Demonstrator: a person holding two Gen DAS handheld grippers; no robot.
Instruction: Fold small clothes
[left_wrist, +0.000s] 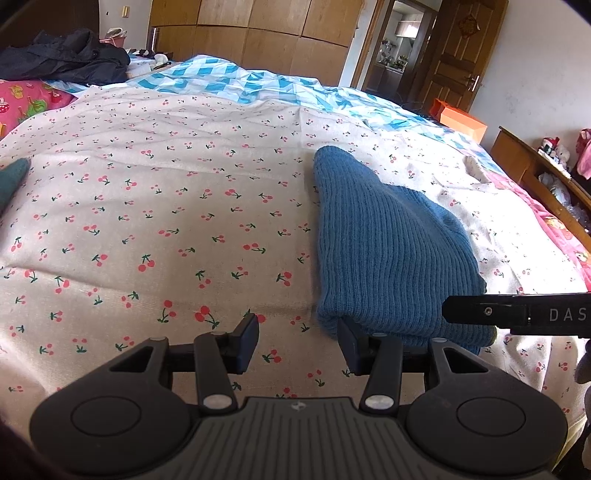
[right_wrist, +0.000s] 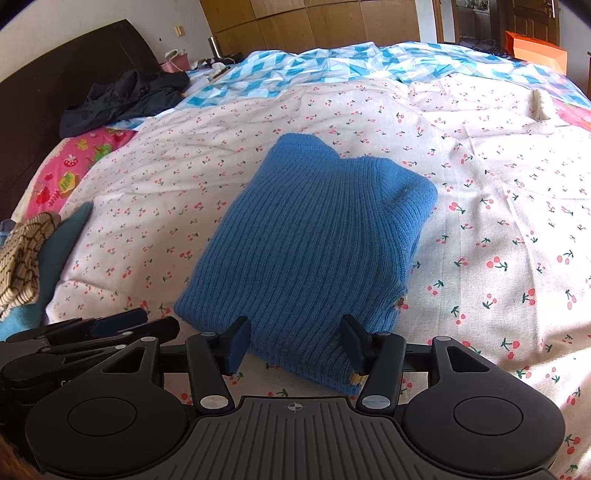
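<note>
- The blue sweater (right_wrist: 306, 236) lies folded into a compact block on the cherry-print sheet (right_wrist: 480, 221), near the front of the bed.
- Right gripper (right_wrist: 295, 347): jaws apart, straddling the sweater's near edge, pads not pressing; it grips nothing.
- Left gripper (left_wrist: 299, 343): open and empty, its right pad against the sweater's near-left corner.
- The fold looks finished. Judged best next: lift both grippers straight away so no pad drags the knit open.
- Edges: the near fold is thick and rounded; the far collar end sits looser.
- Room: bare sheet spreads left and beyond. A teal cloth (right_wrist: 62, 251) and a checked cloth (right_wrist: 18, 266) lie well to the left.
</note>
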